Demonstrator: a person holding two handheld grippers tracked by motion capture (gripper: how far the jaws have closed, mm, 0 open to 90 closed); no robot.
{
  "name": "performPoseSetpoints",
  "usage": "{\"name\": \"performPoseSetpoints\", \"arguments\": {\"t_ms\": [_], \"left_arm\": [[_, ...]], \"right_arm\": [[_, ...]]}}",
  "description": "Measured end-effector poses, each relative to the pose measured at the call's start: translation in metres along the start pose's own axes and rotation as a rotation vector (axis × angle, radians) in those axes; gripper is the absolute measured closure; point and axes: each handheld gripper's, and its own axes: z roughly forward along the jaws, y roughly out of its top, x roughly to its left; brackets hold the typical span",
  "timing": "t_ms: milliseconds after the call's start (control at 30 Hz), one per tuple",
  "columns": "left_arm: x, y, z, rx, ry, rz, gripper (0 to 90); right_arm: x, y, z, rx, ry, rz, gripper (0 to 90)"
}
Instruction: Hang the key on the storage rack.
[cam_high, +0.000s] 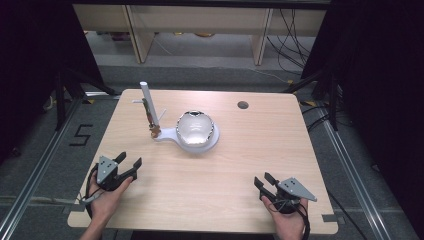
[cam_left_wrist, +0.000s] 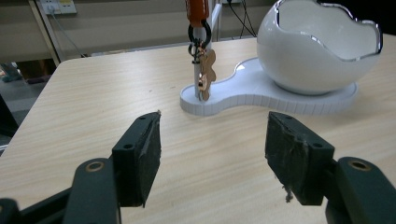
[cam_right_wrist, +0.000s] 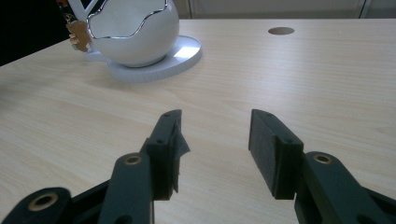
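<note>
A white egg-shaped bowl (cam_high: 195, 128) with a jagged chrome rim sits on a white base (cam_high: 170, 136) near the table's middle. A white post (cam_high: 149, 104) rises from the base's left end, and a copper-coloured charm (cam_left_wrist: 205, 74) hangs from it on a black ring. My left gripper (cam_high: 129, 161) rests open at the front left, aimed at the stand, nothing between its pads (cam_left_wrist: 148, 154). At the front right my right gripper (cam_high: 265, 179) is open too, its jaws empty. In the right gripper view the bowl (cam_right_wrist: 133, 35) stands far ahead to the left.
The wooden table (cam_high: 210, 165) has a round cable hole (cam_high: 243, 105) at the back right. Beyond the table stand shelving legs (cam_high: 140, 37) and loose cables (cam_high: 295, 40) on the floor. A floor marking reads 5 (cam_high: 81, 135) to the left.
</note>
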Motion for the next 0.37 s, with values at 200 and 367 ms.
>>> {"name": "performPoseSetpoints", "arguments": {"t_ms": [200, 367], "left_arm": [[-0.0004, -0.0081, -0.0004, -0.001, 0.001, 0.002, 35.6], [0.0003, -0.0082, 0.0004, -0.009, 0.007, -0.016, 35.7]], "right_arm": [[0.0017, -0.0004, -0.0039, 0.010, 0.006, 0.043, 54.3], [-0.0022, -0.0023, -0.0033, 0.010, -0.006, 0.024, 53.5]]}}
